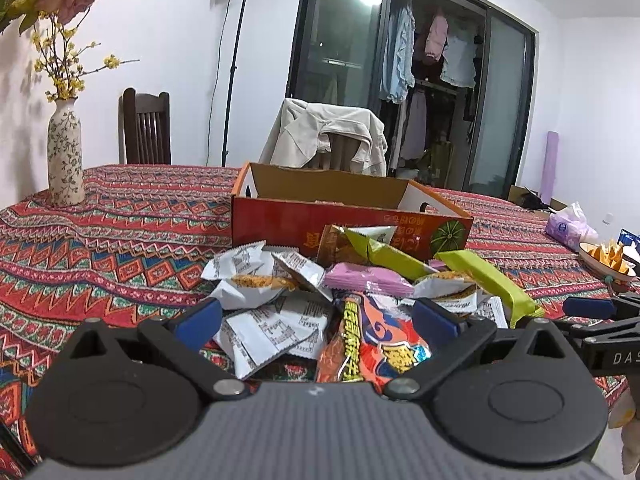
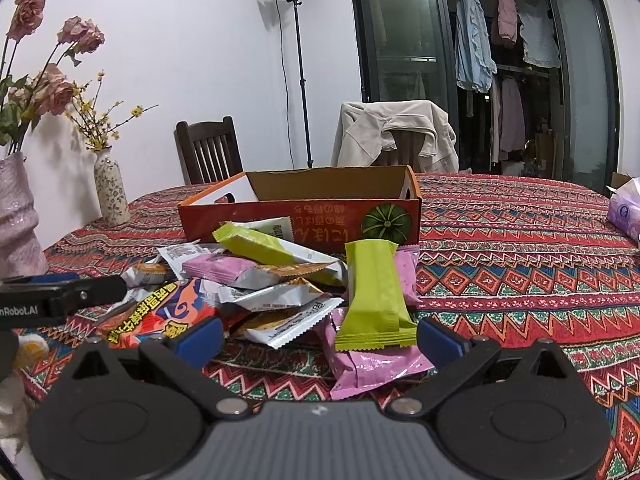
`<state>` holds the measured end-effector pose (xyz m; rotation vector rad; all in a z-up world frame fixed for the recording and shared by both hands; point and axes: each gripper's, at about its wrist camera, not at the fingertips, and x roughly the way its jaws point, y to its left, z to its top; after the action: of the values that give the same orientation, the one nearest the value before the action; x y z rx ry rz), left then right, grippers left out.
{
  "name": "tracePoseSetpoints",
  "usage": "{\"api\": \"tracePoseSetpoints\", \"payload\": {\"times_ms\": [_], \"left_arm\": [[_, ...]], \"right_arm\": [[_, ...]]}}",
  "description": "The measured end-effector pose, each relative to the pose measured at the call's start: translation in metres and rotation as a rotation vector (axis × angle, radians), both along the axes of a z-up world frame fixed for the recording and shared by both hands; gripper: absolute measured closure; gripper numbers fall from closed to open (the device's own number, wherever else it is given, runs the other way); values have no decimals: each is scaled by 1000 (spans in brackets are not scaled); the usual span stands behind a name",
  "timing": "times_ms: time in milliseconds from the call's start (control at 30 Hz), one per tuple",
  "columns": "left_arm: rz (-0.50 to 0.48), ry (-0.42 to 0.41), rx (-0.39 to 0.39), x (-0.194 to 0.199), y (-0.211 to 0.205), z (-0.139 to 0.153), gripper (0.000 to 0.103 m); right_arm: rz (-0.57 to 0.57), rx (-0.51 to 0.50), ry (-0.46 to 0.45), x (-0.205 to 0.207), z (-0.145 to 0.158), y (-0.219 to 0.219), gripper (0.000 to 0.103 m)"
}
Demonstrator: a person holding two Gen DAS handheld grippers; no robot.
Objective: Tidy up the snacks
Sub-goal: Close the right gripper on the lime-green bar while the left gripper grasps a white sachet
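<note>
A heap of snack packets lies on the patterned tablecloth in front of an open orange cardboard box (image 1: pixel 348 222) (image 2: pixel 304 216). The heap holds white packets (image 1: pixel 272 328), a pink packet (image 1: pixel 366 278), green bars (image 2: pixel 376 300) and a bright orange-red bag (image 1: pixel 376 348) (image 2: pixel 160 316). My left gripper (image 1: pixel 318 320) is open, its blue pads either side of the white packets and the orange-red bag. My right gripper (image 2: pixel 320 338) is open too, close in front of the green bar and a pink packet (image 2: pixel 372 364). The box's inside is mostly hidden.
A floral vase (image 1: pixel 64 156) (image 2: pixel 112 188) stands at the far left, a larger pink vase (image 2: pixel 16 220) beside it. A tissue pack (image 1: pixel 568 226) (image 2: pixel 624 212) and a bowl of chips (image 1: pixel 606 258) sit at right. Chairs stand behind the table.
</note>
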<state>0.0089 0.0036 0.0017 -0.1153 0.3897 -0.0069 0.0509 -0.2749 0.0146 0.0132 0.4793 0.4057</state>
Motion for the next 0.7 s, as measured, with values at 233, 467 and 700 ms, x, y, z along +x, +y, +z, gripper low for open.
{"api": "tracePoseSetpoints", "payload": {"times_ms": [233,467,700], "left_arm": [[6,4,-7,6,2,1,0],[39,17,0,15,8,0,0],[88,31,-6,24,19,0,0]], "right_arm": [[-10,-7,1,9,0,-1,0],[-33,2,10,30,1,-5,0],[-59,-29,18,58,6,-10,11]]}}
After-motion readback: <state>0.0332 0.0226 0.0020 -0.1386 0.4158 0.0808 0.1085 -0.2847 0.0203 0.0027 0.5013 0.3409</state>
